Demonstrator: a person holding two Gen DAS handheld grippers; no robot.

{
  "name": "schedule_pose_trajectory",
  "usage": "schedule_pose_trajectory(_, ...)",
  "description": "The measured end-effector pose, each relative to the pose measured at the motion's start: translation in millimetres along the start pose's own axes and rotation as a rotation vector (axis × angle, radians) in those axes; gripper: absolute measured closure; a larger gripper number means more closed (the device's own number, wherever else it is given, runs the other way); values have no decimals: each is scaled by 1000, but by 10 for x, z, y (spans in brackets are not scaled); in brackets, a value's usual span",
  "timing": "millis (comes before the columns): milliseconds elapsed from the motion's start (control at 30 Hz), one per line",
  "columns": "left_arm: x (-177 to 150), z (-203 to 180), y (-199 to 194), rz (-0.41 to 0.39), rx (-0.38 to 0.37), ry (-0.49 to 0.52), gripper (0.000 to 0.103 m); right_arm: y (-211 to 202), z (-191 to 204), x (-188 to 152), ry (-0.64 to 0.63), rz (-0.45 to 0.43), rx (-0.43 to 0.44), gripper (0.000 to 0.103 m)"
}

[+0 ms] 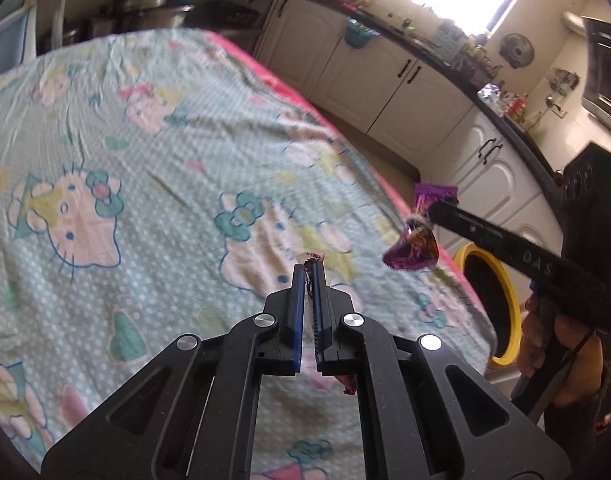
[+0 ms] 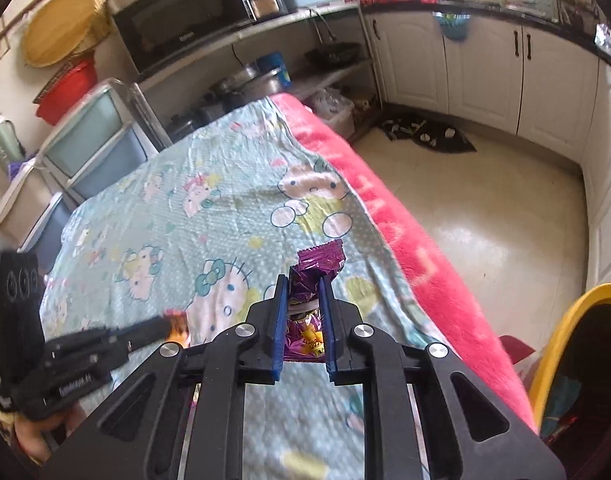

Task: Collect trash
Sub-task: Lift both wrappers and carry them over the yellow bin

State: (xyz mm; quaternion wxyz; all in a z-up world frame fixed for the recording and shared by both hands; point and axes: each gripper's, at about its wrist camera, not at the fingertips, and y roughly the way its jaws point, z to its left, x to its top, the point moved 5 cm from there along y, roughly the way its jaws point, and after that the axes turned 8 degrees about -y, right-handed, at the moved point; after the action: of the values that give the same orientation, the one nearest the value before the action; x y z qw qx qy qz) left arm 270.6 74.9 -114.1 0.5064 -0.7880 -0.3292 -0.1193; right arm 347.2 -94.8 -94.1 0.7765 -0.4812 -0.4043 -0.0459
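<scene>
Both grippers are loaded and off the table, so the picking part looks done for these two pieces. The right gripper (image 2: 303, 300) is pinching a purple wrapper (image 2: 319, 258) between its blue pads, the crinkled foil sticking out past the tips and bunching below them. The left gripper (image 1: 310, 270) is pressed almost flat together on a thin scrap of wrapper (image 1: 311, 257), only a sliver of it showing at the fingertips and another bit hanging out near the base. Both are held above the near right corner of the table (image 1: 145, 140), whose cartoon cloth shows no other litter in the parts that can be seen (the near edge is hidden behind the grippers). What is left, by my reading, is to carry both pieces over the table's right edge and let them go into the yellow-rimmed bin (image 2: 561, 320) standing on the floor just beside that edge. The left wrist view shows the right gripper from the side with the purple wrapper dangling from its tip, and the bin's dark mouth beyond the table edge. The right wrist view shows the bin closer, with something coloured already inside, and the left gripper low at the left, its load only an orange blur.
</scene>
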Motion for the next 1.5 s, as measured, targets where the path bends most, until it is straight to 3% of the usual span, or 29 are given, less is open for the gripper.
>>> schedule_pose_trajectory(300, 76, -525, -295, -69, -31, 112, 102, -756, -65, -102, -10, -116, -11, 88)
schedule_pose_trajectory(633, 82, -1364, -288, -98, -120, 241, 102, -1601, -418, -254, 8, -237, -137, 88)
schedule_pose_trajectory(1167, -141, -2701, 142, -48, -276, 408, 102, -2583, -1317, -607, 151, -359, -358, 88)
schedule_pose_trajectory(1500, -338, -3222, 346, -13, -339, 482, 102, -2915, -1676, -909, 219, -388, -482, 88)
